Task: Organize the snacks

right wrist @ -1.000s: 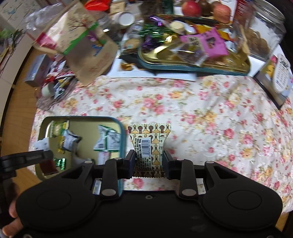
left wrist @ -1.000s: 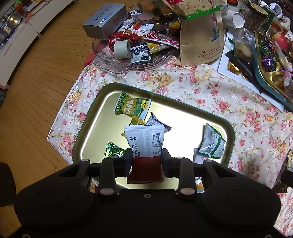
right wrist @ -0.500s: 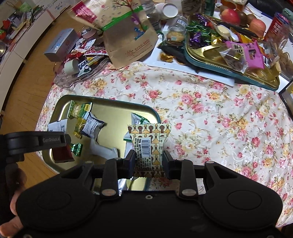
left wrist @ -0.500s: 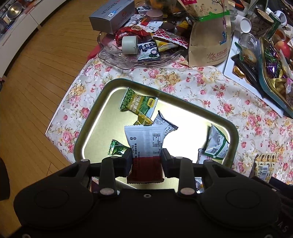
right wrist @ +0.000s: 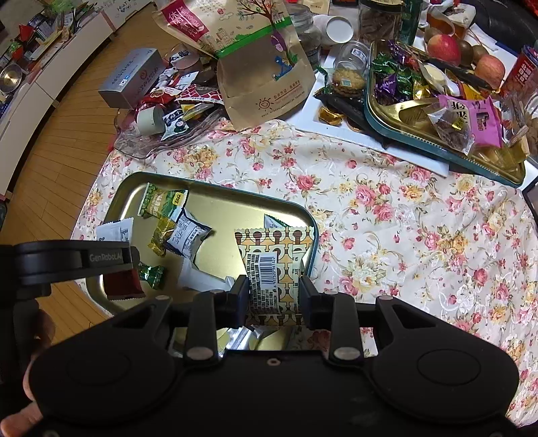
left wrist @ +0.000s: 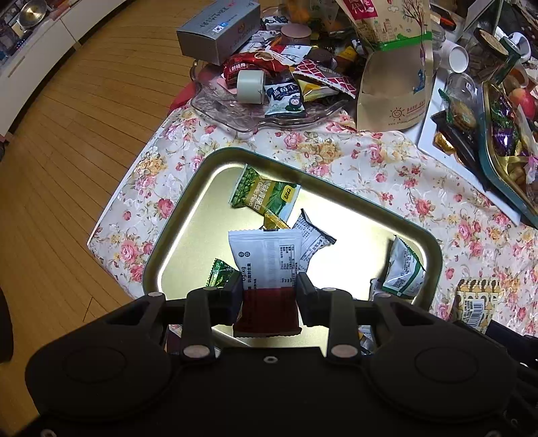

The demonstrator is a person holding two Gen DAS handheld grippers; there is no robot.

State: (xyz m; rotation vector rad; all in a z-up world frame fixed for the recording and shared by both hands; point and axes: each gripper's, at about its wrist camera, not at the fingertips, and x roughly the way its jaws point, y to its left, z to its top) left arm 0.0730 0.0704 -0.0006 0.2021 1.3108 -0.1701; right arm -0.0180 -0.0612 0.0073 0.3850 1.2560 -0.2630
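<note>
Above the gold tray (left wrist: 175, 248) on the floral-clothed worktop (left wrist: 386, 168), our left gripper (left wrist: 269, 295) has its fingers (left wrist: 232, 295) closed on a white-and-maroon snack packet (left wrist: 265, 265), held upright over the tray's near edge. Beyond those fingers lie a green garlic-flavour packet (left wrist: 265, 198), a white packet (left wrist: 312, 235) and a small green candy (left wrist: 220, 274); to their right a white-and-green packet (left wrist: 403, 269) leans against the tray's rim. Our right gripper (right wrist: 274, 295) has its fingers (right wrist: 307, 299) clamped on a tan patterned packet with a barcode (right wrist: 274, 262), poised above the tray's right-hand corner; whether its lower end touches anything we cannot tell, as the gripper body hides it. Far ahead of both sets of fingers stand a kraft paper bag (right wrist: 255, 67), a clear dish heaped with snacks (left wrist: 269, 101), a grey box (left wrist: 218, 30) and a second, candy-filled tray (right wrist: 437, 111).
</note>
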